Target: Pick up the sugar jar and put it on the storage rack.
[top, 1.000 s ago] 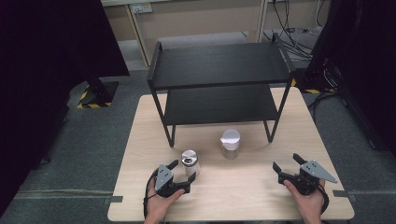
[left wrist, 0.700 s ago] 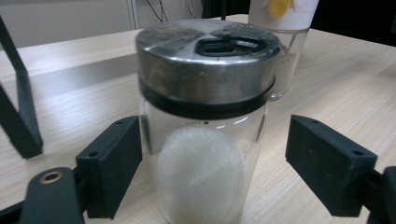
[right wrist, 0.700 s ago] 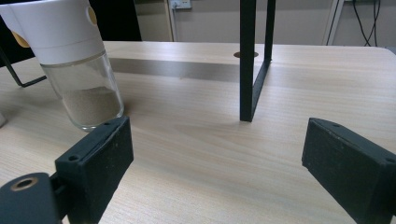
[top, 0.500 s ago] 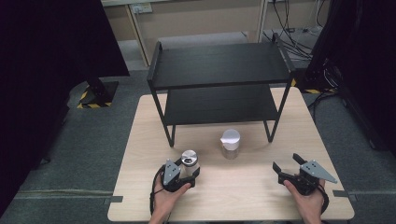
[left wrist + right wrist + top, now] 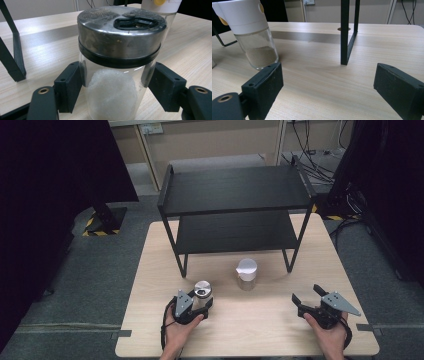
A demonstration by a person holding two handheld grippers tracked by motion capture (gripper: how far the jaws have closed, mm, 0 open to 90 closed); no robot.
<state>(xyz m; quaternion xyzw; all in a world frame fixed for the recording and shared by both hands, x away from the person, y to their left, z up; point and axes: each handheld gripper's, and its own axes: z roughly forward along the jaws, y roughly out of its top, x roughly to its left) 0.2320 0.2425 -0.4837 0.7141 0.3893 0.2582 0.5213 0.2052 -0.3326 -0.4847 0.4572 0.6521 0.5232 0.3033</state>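
A glass jar with a metal lid and white filling stands on the table, front left. My left gripper holds it by the lower body; in the left gripper view the jar sits between both pads, which press on the glass. A white-capped glass shaker with tan powder stands mid-table. My right gripper rests open at front right, with nothing between its jaws. In the right gripper view the shaker is ahead and to the left of that gripper.
A black two-tier shelf stands on the rear half of the wooden table. One shelf leg rises just ahead of the right gripper. Bare tabletop lies between the two hands.
My left gripper has moved forward to the metal-lidded jar and its jaws have come in around the glass. The right gripper has stayed still.
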